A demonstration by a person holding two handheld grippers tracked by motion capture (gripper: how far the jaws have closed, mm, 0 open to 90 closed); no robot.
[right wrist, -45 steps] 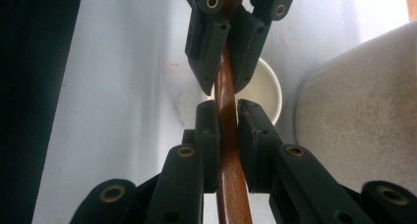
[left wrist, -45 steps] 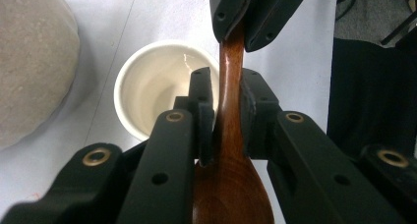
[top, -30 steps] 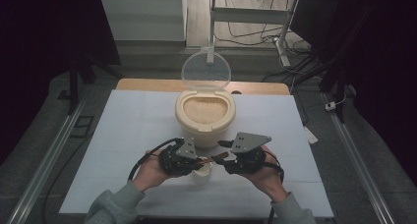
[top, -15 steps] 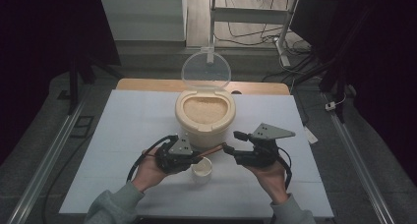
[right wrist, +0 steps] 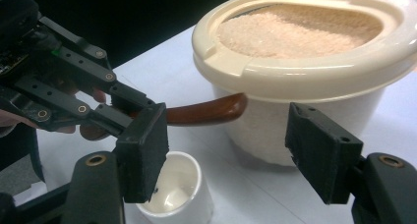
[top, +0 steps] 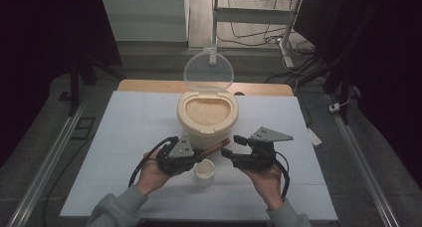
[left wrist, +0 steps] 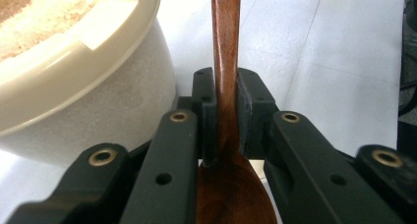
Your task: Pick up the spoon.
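The right gripper (top: 228, 153) has drawn back from the wooden spoon (top: 215, 147) and the small white cup (top: 204, 170) — its jaws have just been opening, nothing between them.

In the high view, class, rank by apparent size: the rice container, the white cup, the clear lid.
1. rice container
2. clear lid, only slightly smaller-looking
3. white cup, clearly smallest

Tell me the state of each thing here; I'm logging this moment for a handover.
Cream plastic rice container: open, full of grain.
Clear round hinged lid: raised upright.
Brown wooden spoon: clamped at its neck, off the table.
Small white cup: upright, looks empty.
Left tongs: shut on the spoon.
Right tongs: open, holding nothing, jaws just widened.
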